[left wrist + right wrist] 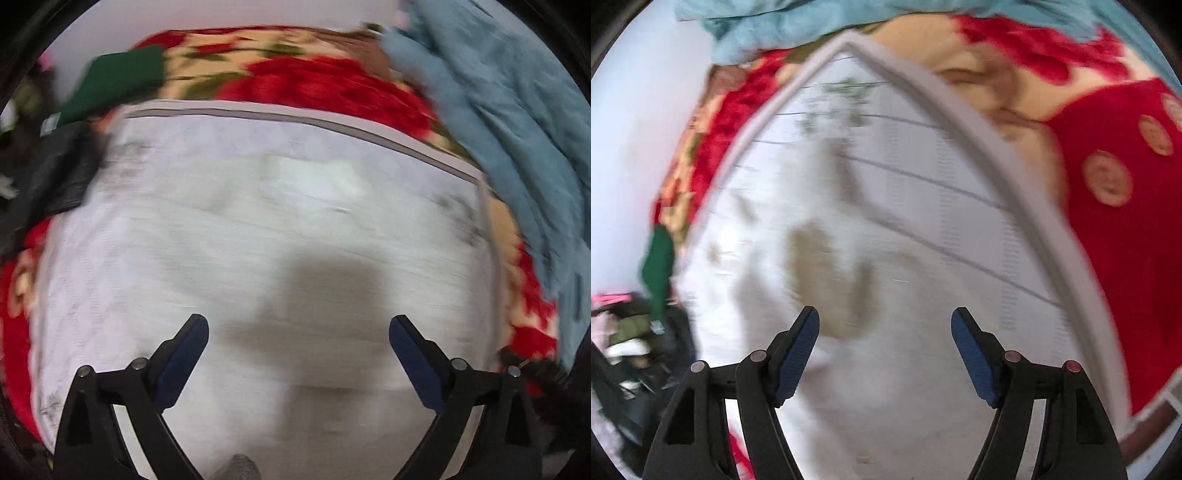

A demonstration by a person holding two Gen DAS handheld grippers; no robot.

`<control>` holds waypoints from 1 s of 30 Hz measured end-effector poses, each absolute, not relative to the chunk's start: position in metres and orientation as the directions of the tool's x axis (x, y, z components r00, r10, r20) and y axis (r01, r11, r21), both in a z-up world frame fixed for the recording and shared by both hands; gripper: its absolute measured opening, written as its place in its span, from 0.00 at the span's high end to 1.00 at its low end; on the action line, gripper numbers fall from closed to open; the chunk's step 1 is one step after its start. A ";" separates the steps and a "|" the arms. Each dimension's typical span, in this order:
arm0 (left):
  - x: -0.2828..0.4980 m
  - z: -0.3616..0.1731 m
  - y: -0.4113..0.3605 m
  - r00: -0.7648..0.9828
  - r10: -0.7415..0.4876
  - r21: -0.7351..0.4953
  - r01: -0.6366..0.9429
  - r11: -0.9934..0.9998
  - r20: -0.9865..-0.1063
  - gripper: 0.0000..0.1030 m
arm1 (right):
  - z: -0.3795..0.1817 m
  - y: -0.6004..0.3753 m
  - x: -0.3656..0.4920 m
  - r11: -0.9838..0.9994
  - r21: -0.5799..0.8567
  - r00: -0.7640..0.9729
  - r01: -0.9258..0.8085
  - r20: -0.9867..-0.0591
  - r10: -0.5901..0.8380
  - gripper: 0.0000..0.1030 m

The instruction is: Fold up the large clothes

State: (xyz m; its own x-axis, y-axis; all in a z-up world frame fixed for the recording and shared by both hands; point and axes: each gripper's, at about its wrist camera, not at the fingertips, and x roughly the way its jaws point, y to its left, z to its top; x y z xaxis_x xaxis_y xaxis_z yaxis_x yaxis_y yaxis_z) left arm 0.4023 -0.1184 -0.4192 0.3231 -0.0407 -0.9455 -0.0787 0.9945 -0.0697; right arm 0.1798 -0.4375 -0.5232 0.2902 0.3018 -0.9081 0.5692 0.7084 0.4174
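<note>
Both grippers spread and holding nothing, left gripper (298,332) and right gripper (885,325) over white grey-bordered cloth (258,229) flat on floral blanket (314,81), likely between folds; next grab the 12 o'clock edge.

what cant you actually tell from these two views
- White cloth: motion blur in both wrist views hides its printed pattern, and the left gripper and right gripper cover its near edge.
- Blue garment: cut off by the left wrist view's fisheye rim, so its type is unclear.
- Dark pile: small and blurred at the right wrist view's edge.
</note>
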 end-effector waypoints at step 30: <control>0.350 -0.473 -0.013 0.151 0.225 0.203 -0.151 0.967 -0.963 0.01 | -0.542 -0.369 0.184 0.867 0.303 -0.029 0.394 -0.940 0.341 0.56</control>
State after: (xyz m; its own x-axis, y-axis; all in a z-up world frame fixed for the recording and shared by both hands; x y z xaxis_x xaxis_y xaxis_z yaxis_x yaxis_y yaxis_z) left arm 0.3504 -0.0135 -0.4730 0.1508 0.2254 -0.9625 -0.1511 0.9675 0.2029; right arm 0.1844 -0.3690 -0.5420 -0.0285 0.3413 -0.9395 0.3944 0.8675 0.3032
